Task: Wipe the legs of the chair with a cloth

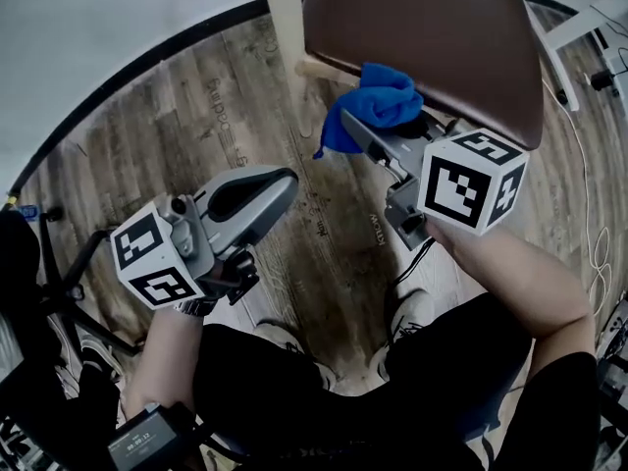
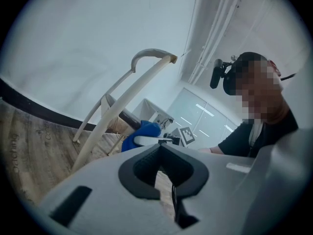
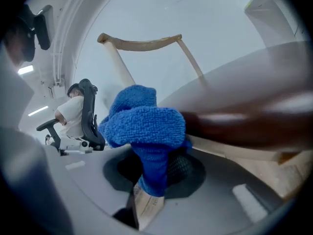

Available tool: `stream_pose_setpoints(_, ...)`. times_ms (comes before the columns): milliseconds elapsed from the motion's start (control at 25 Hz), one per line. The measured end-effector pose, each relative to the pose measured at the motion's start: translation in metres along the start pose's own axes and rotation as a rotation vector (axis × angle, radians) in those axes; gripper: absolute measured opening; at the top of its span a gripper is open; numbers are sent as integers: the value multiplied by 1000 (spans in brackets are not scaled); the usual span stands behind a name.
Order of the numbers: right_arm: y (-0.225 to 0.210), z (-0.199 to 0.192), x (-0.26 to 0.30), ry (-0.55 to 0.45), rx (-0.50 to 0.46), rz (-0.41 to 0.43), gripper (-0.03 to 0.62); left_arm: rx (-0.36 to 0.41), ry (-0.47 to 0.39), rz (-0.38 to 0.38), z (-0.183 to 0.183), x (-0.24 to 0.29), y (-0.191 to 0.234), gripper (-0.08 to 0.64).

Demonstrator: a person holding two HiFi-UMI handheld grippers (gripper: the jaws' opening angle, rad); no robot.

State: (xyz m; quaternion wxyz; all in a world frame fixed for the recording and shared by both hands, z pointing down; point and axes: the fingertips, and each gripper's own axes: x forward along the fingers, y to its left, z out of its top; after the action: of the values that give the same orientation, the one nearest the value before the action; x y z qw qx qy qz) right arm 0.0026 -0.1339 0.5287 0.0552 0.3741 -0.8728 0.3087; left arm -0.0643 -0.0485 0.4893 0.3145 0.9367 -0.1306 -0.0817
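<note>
The chair has a brown seat (image 1: pixel 422 37) and cream wooden legs (image 1: pixel 285 18); it stands at the top of the head view. My right gripper (image 1: pixel 358 130) is shut on a bunched blue cloth (image 1: pixel 378 101), which it holds against the seat's front edge beside a cream rail. In the right gripper view the cloth (image 3: pixel 146 126) hangs from the right gripper (image 3: pixel 156 165), with the seat (image 3: pixel 254 97) close on the right. My left gripper (image 1: pixel 280 180) hovers lower left over the floor, shut and empty. The left gripper view looks past the left gripper (image 2: pixel 159 148) at a leg (image 2: pixel 122 102) and the cloth (image 2: pixel 142 133).
Wood-plank floor (image 1: pixel 196 116) lies underneath, edged by a dark skirting along the wall. A black office-chair base (image 1: pixel 69 283) stands at the left. A white cable (image 1: pixel 589 214) and a white table frame (image 1: pixel 579 27) are at the right. A seated person (image 3: pixel 73 116) is in the background.
</note>
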Motion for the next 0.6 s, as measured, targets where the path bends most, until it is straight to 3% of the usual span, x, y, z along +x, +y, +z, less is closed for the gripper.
stream_pose_setpoints(160,3,5,24,-25,41,7,98,1,-12,10,2,-2,1,-2)
stream_pose_setpoints(600,14,5,63,-21,27,7,98,-16,-36,8,5,-15,3,-2)
